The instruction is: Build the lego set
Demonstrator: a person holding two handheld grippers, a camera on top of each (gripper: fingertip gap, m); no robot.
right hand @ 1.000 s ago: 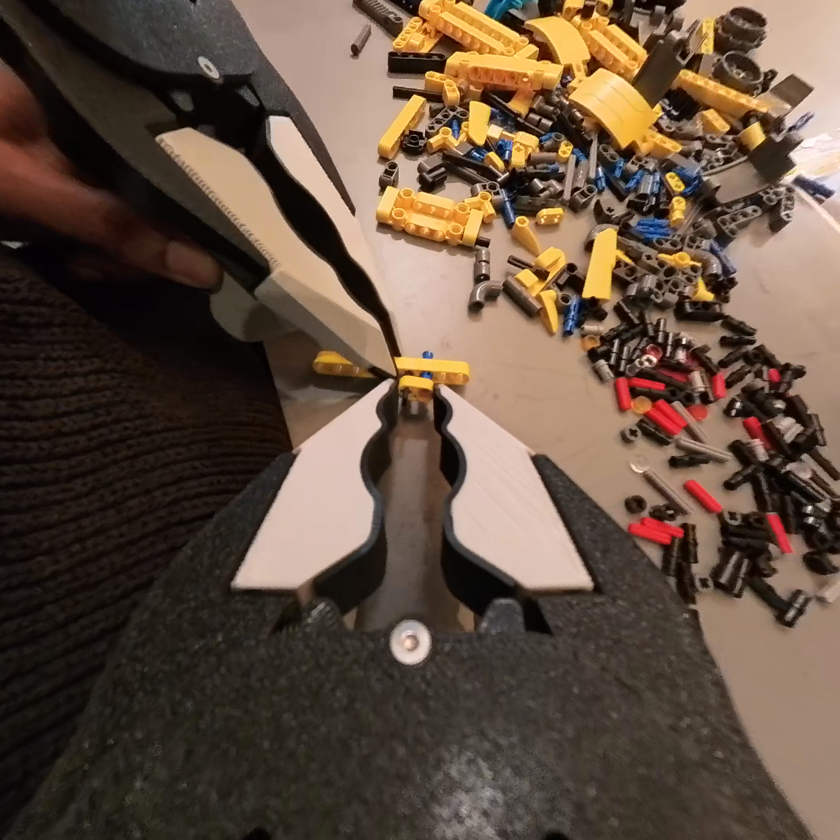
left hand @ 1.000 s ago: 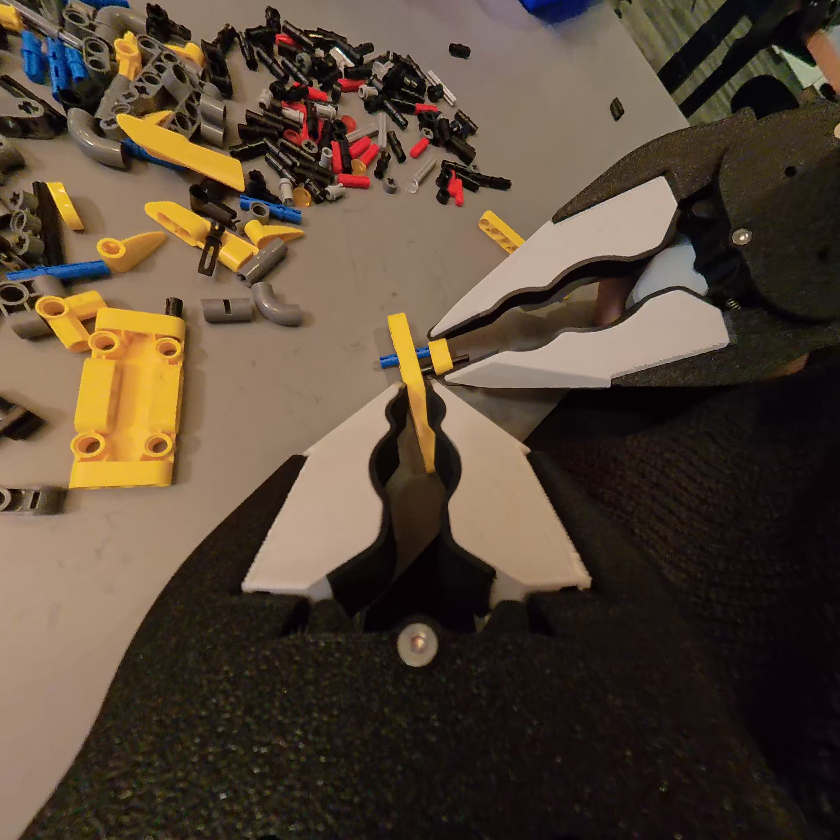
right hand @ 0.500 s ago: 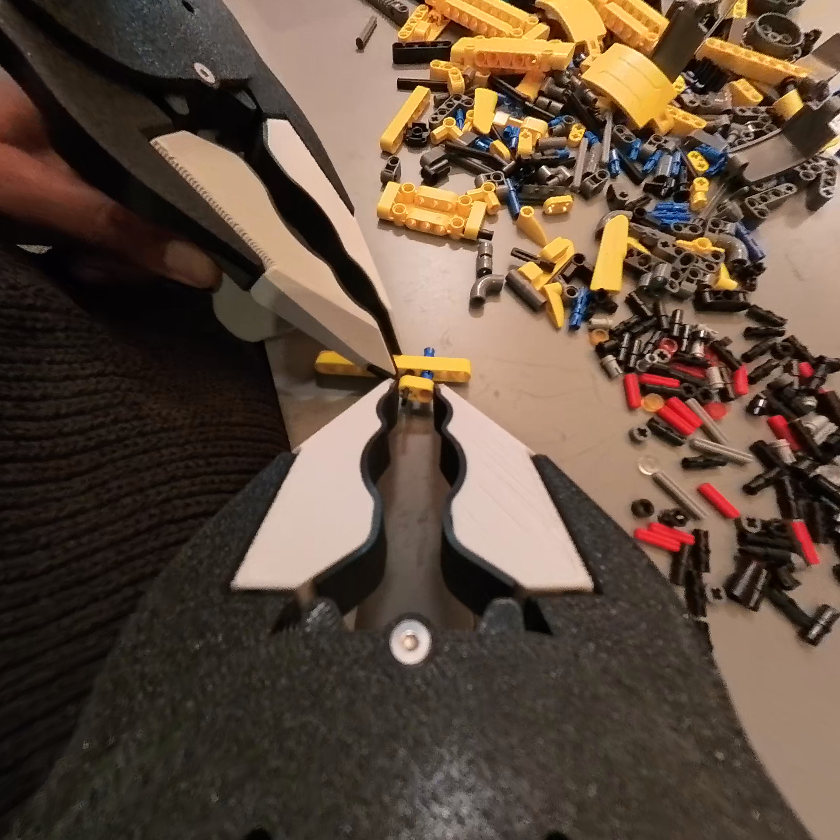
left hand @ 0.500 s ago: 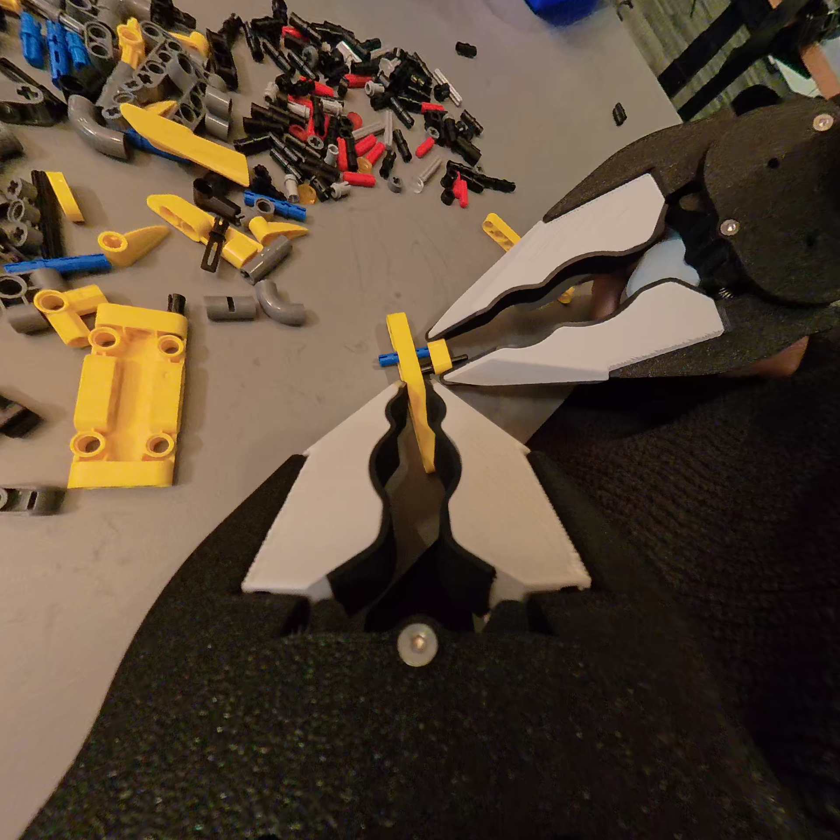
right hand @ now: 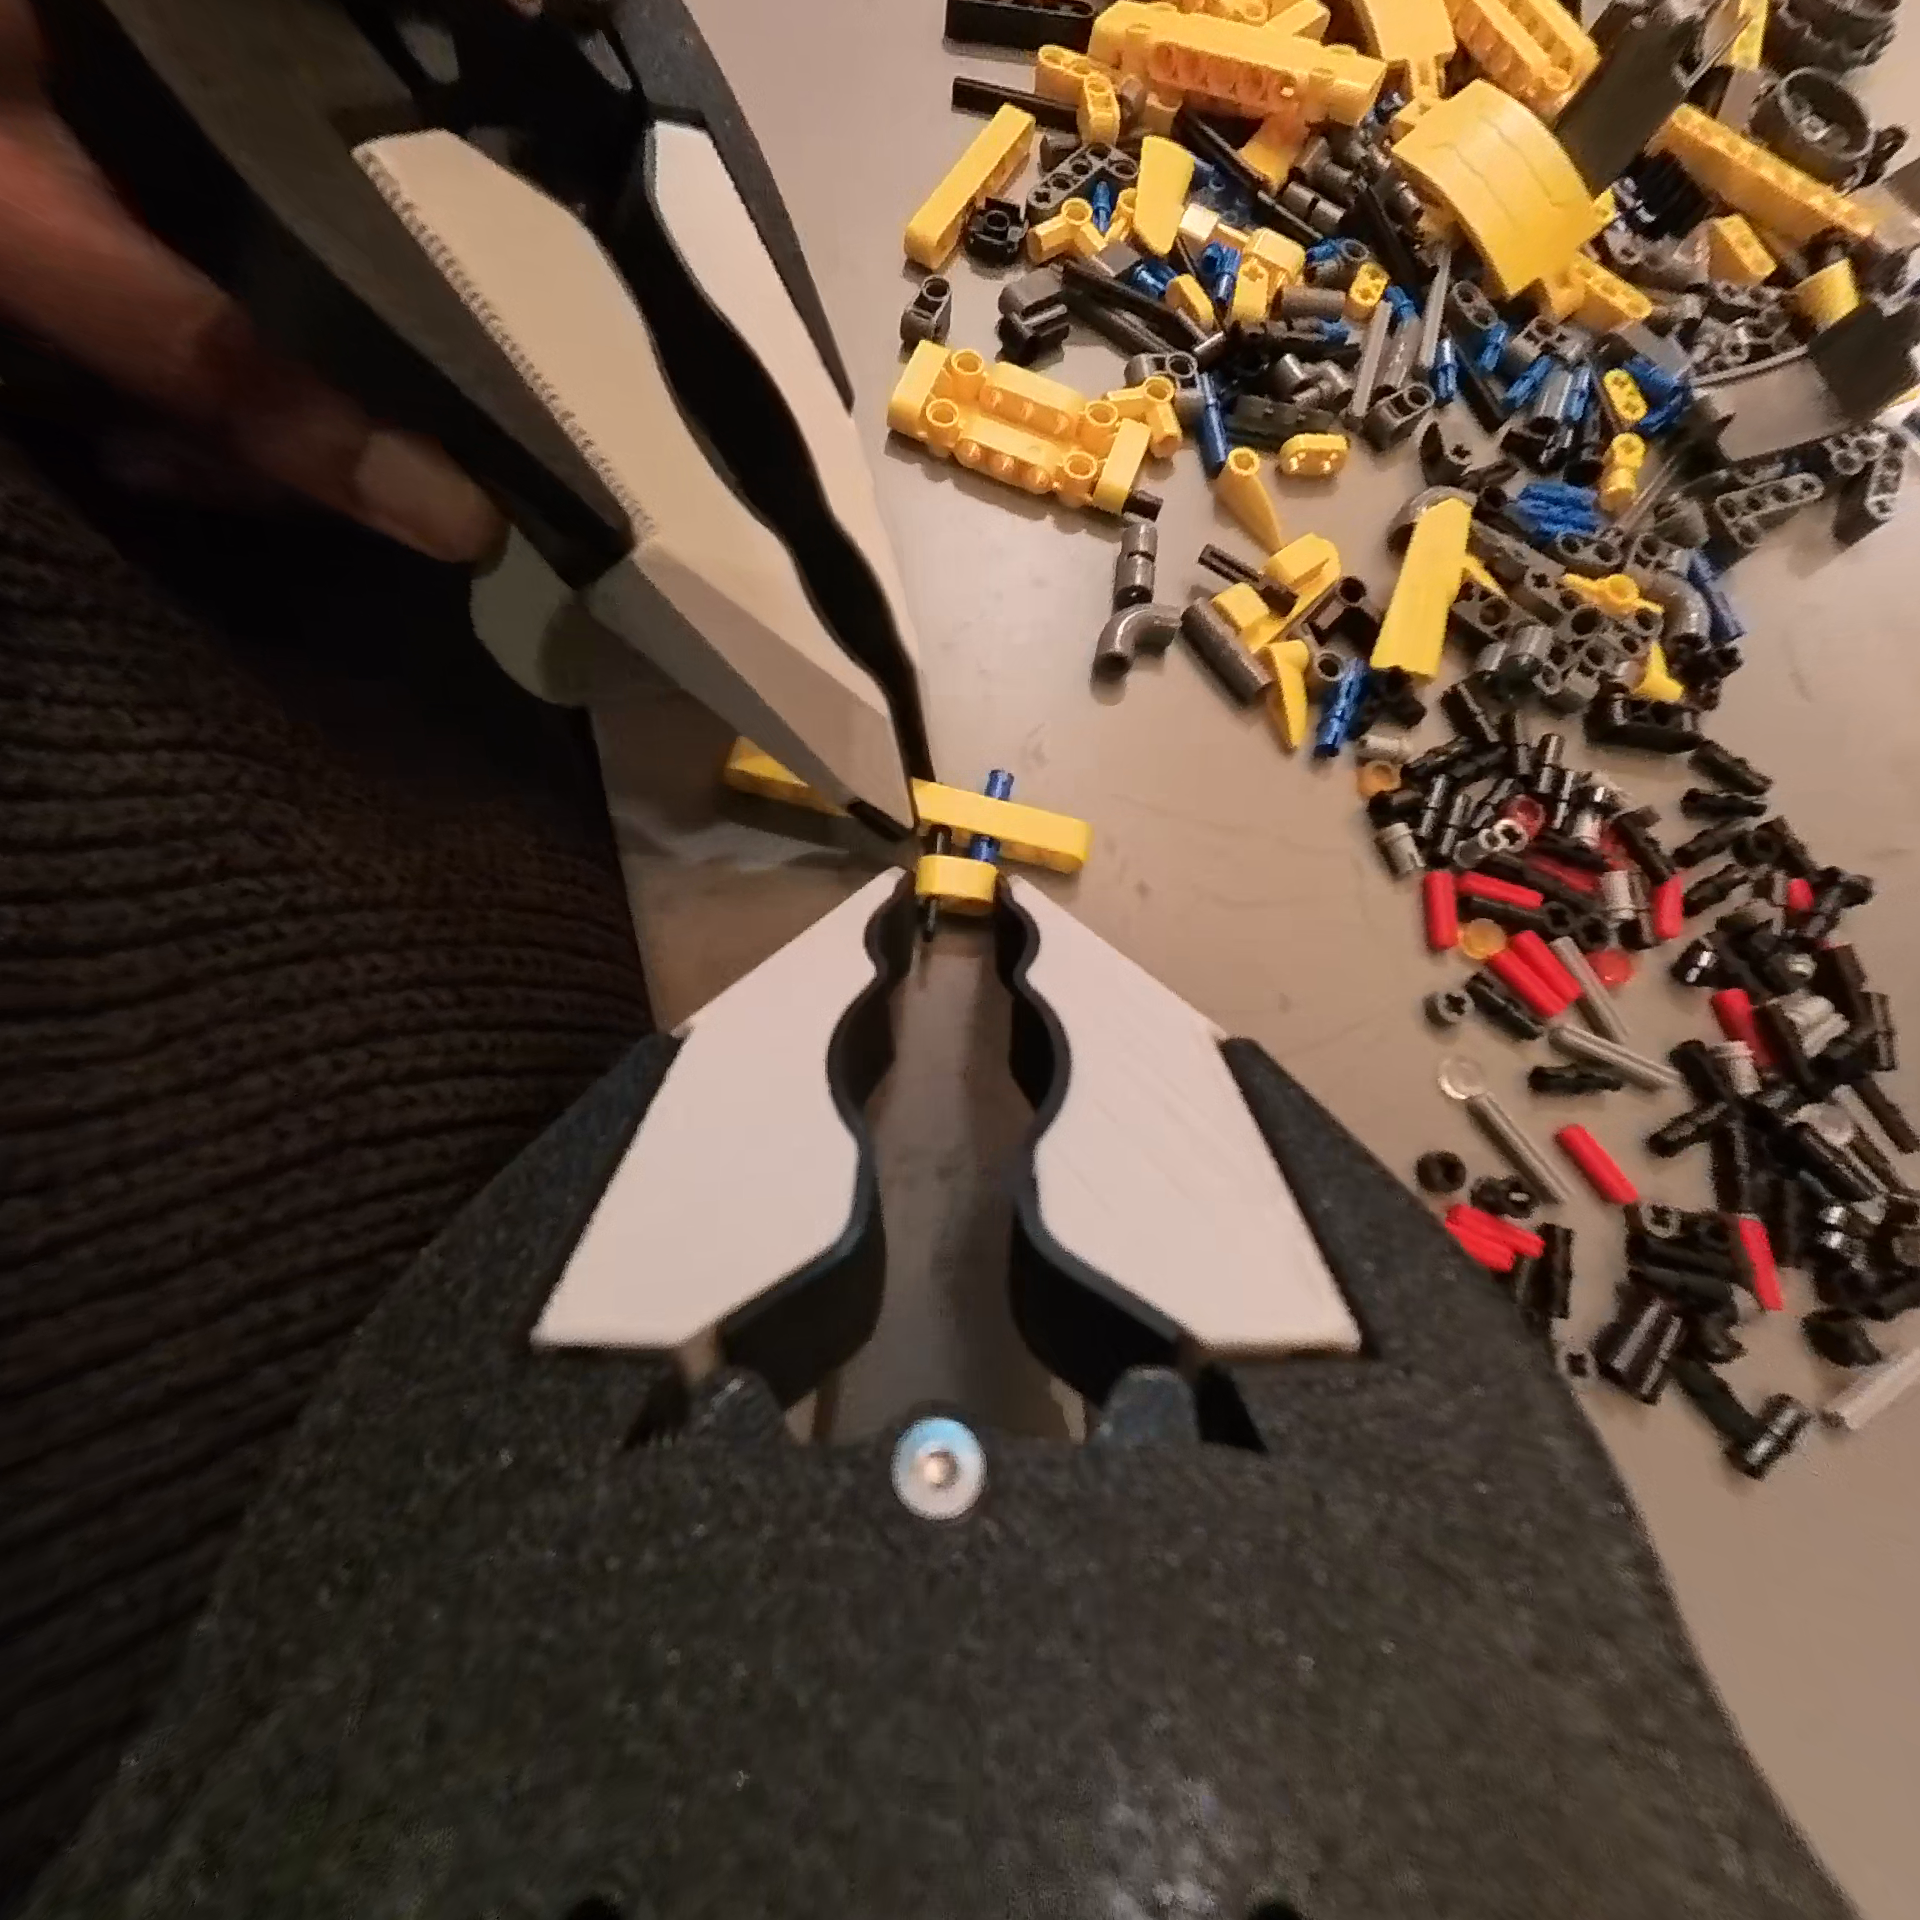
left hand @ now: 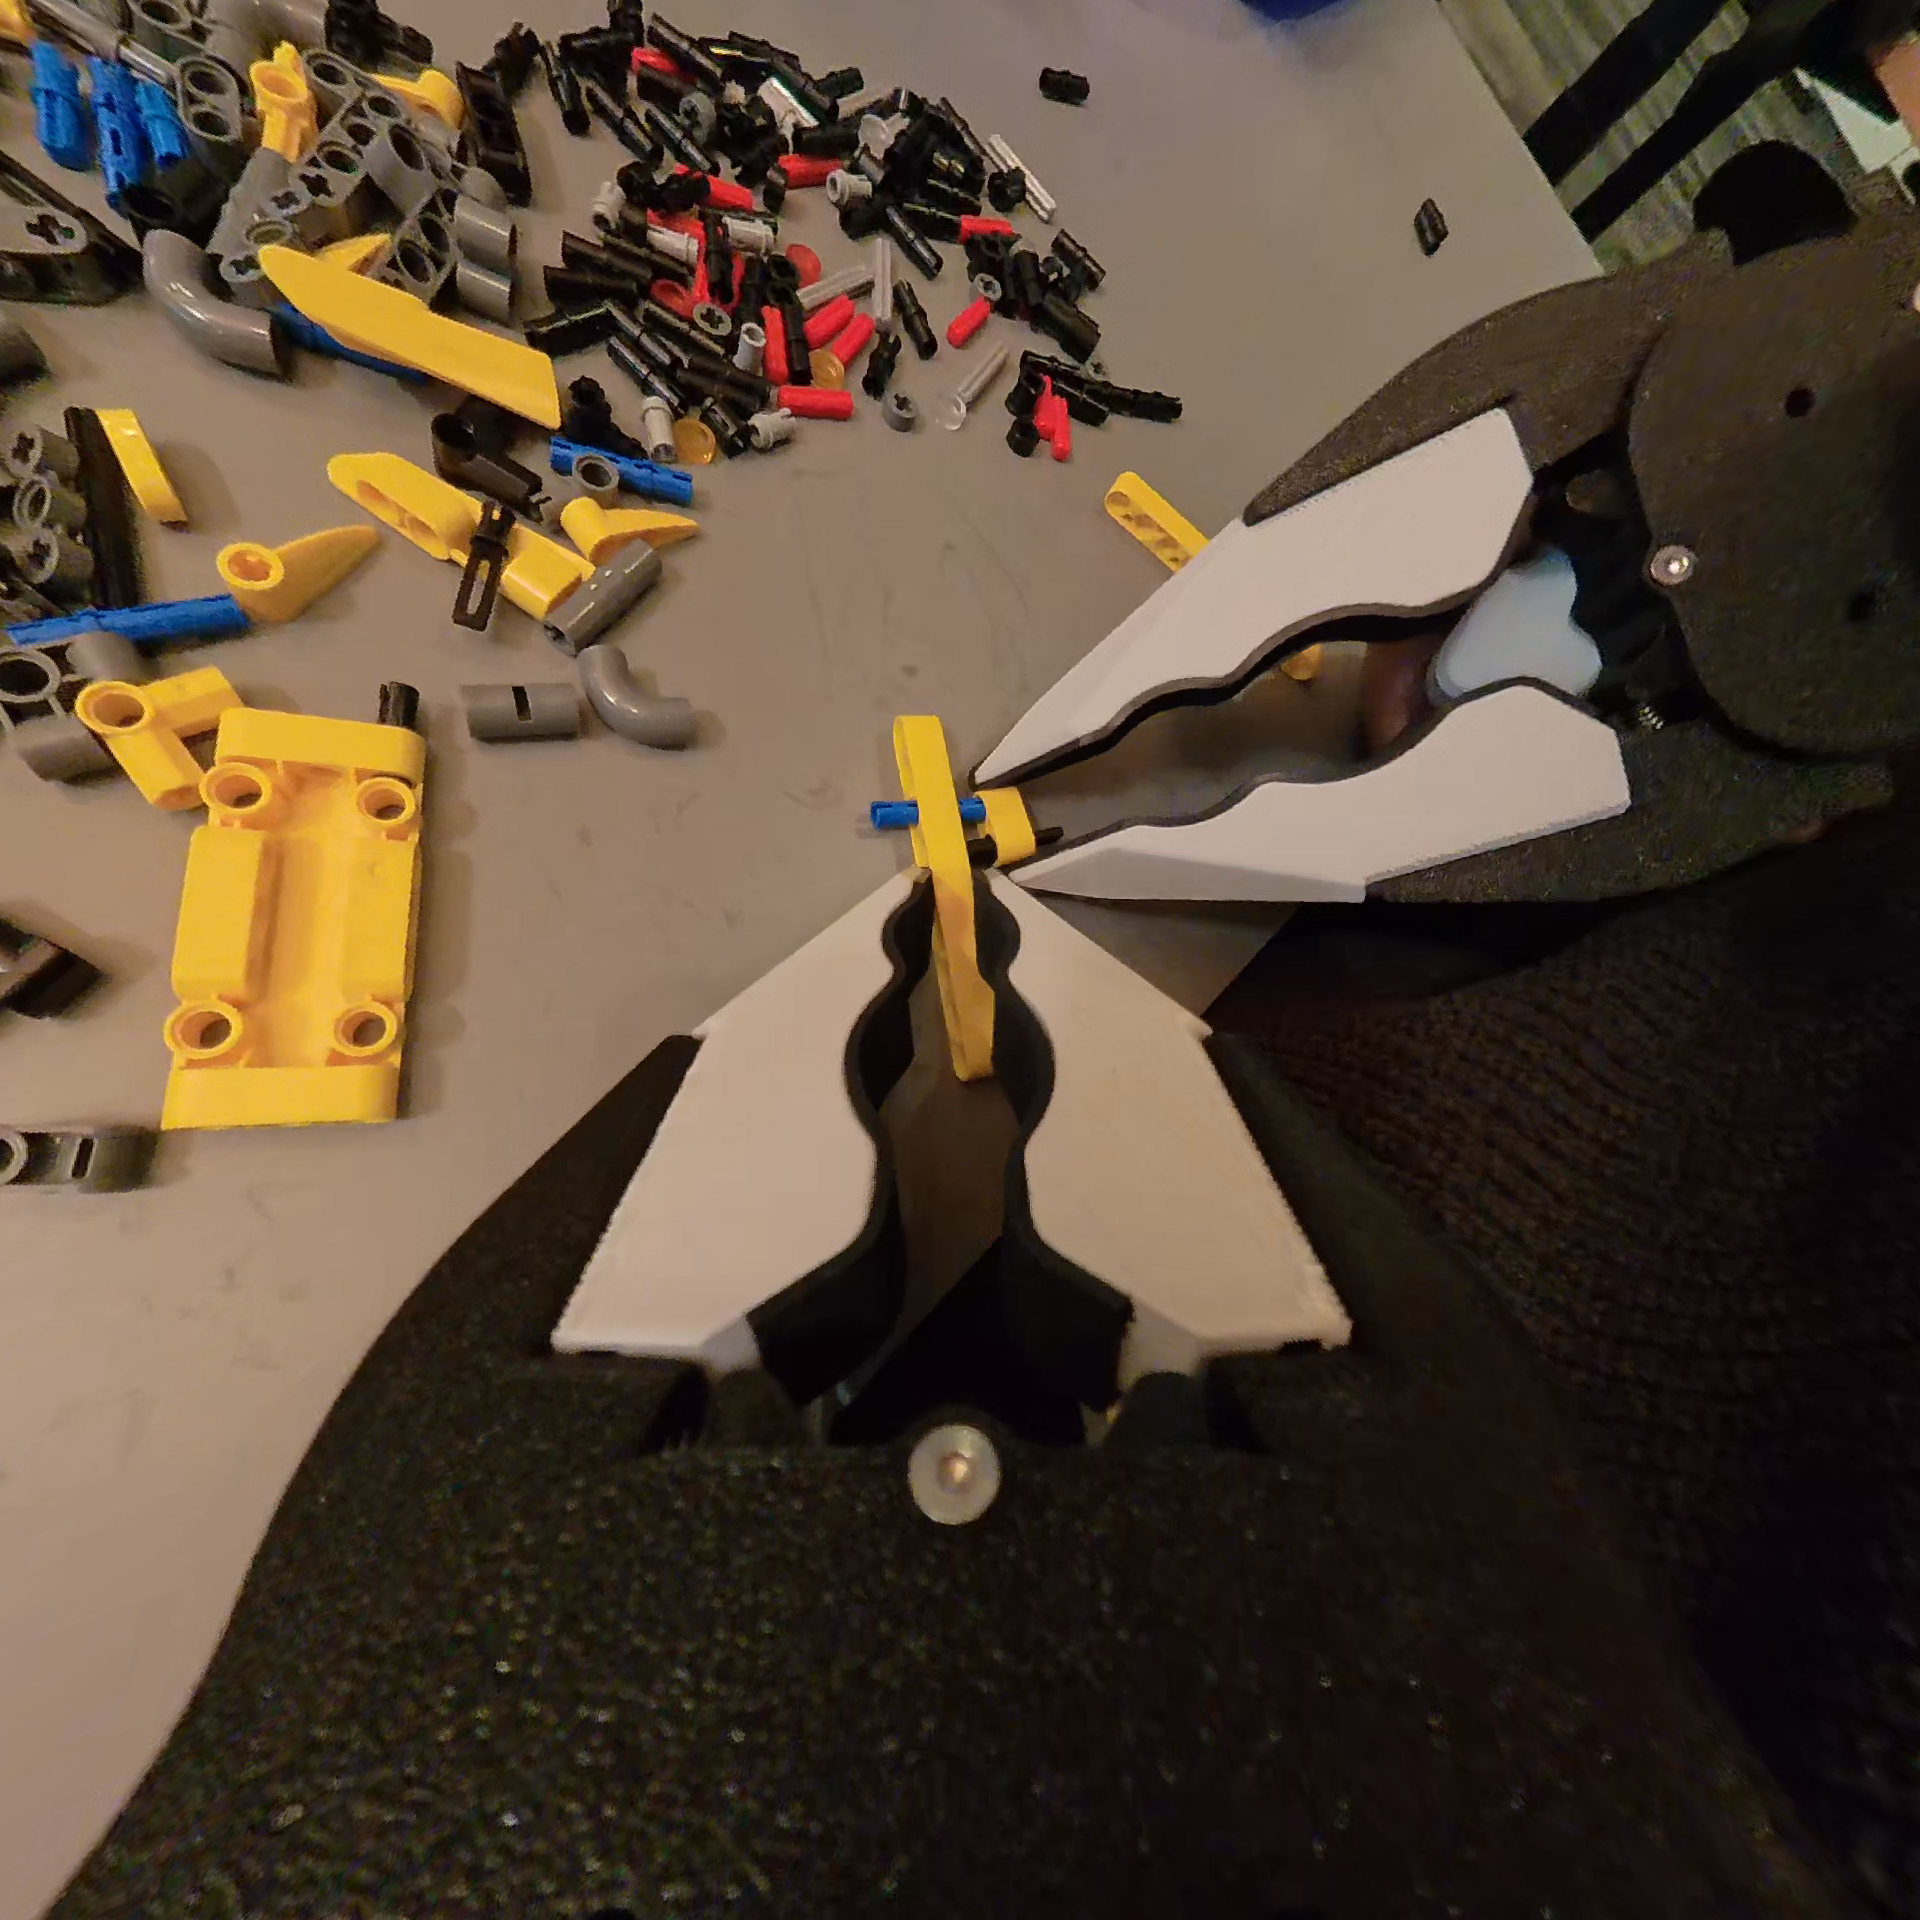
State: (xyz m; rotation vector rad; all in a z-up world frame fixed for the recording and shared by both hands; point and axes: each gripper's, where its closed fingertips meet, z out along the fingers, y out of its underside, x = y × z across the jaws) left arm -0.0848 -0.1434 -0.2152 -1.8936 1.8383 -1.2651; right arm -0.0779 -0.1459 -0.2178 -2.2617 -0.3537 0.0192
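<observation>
My left gripper (left hand: 956, 881) is shut on a thin yellow beam (left hand: 940, 831) and holds it edge-up above the grey table (left hand: 644, 935). A blue pin (left hand: 891, 817) passes through the beam. My right gripper (left hand: 1006, 826) comes in from the right and is shut on a small yellow connector (left hand: 1010, 821) that sits on the pin against the beam. In the right wrist view my right gripper (right hand: 951, 881) grips the connector (right hand: 956, 876). Just beyond it are the beam (right hand: 1023, 828), the blue pin (right hand: 994, 795) and the left gripper's fingertips (right hand: 831, 717).
A pile of black, red and grey pins (left hand: 831, 239) lies at the back. A yellow panel (left hand: 296, 925), grey elbows (left hand: 634, 709) and other yellow and blue parts (right hand: 1455, 312) lie to the left. A loose yellow beam (left hand: 1153, 520) lies behind the right gripper. A dark knit sleeve (left hand: 1558, 1299) covers the near right. Left and right tips are no more than a few centimetres apart.
Both grippers keep their hold and the joined parts stay together. The right wrist view has shifted and tilted slightly over the table; the parts on the table have not moved.
</observation>
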